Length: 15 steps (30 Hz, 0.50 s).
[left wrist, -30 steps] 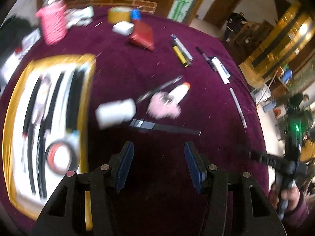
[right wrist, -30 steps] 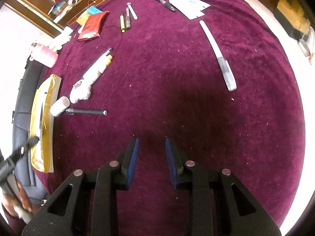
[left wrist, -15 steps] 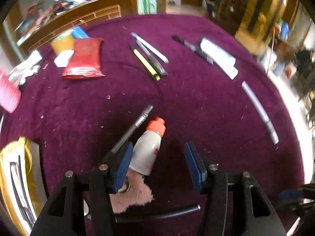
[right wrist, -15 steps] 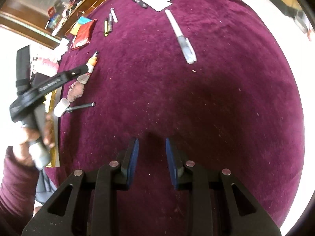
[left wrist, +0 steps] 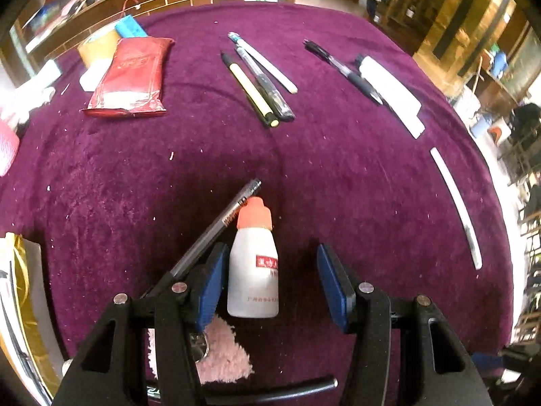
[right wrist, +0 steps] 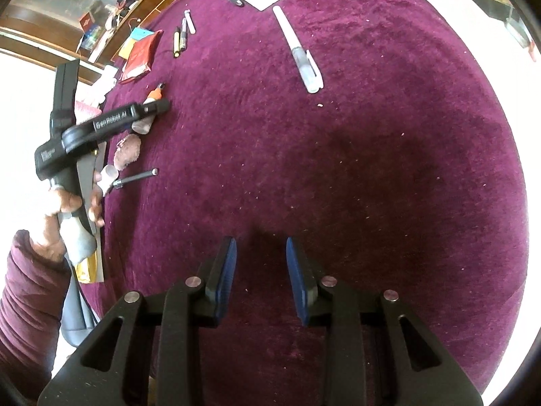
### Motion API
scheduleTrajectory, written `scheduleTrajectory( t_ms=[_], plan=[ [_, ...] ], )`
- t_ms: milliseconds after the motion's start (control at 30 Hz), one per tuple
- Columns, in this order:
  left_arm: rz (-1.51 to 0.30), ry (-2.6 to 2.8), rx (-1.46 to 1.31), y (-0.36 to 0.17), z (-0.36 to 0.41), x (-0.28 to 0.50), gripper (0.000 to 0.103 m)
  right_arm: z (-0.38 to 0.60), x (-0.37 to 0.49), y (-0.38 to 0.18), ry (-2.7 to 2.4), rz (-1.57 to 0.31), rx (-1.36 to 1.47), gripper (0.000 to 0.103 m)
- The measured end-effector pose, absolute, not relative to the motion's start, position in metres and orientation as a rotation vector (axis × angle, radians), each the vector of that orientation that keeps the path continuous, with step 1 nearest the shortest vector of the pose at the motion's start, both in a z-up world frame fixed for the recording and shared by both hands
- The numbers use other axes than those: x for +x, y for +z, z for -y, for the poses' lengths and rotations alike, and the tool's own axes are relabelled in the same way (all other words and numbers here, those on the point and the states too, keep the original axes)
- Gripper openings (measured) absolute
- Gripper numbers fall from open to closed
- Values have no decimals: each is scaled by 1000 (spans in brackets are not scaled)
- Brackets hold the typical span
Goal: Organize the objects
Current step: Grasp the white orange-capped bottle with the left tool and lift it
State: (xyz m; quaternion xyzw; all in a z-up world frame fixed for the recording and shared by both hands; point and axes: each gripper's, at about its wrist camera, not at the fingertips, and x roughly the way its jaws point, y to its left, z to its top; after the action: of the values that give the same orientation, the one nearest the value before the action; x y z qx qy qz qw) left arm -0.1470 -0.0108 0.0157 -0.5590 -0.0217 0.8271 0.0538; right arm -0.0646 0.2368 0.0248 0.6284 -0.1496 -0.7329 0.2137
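The bottle (left wrist: 253, 264) lies on the cloth (left wrist: 338, 176) near its near edge, a pen (left wrist: 216, 230) touching its left side and a pompom (left wrist: 219, 355) just behind its base. Three pens (left wrist: 260, 77) lie side by side toward the far edge, a packet (left wrist: 132, 77) to their left.

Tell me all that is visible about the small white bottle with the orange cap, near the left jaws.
The white bottle looks like translucent plastic, with an orange cap and a red label with printing too small to read. It lies flat on the purple cloth, cap pointing away from the camera. It sits between the open jaws of the left gripper, close to the left pad; the right pad stands apart. A grey pen lies beside it, and pink fluff lies at its base.
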Motion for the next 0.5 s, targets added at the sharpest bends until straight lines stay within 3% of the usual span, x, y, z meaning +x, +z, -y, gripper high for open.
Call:
scheduleTrajectory(
  t_ms=[100, 133, 167, 267, 500],
  plan=[
    [-53, 2550, -1713, 14, 1, -143, 38, -235, -65, 25, -2027, 406, 1746, 28],
    [-91, 2554, -1701, 16, -4, -140, 24, -234, -65, 25, -2026, 403, 1747, 28],
    [-89, 2544, -1707, 17, -6, -138, 22, -234, -65, 25, -2028, 399, 1749, 28],
    [-35, 2551, -1666, 28, -6, -128, 22, -231, -66, 26, -2035, 381, 1748, 28],
    [317, 2564, -1497, 80, 33, -74, 22, -199, -70, 33, -2005, 296, 1715, 28]
  ],
)
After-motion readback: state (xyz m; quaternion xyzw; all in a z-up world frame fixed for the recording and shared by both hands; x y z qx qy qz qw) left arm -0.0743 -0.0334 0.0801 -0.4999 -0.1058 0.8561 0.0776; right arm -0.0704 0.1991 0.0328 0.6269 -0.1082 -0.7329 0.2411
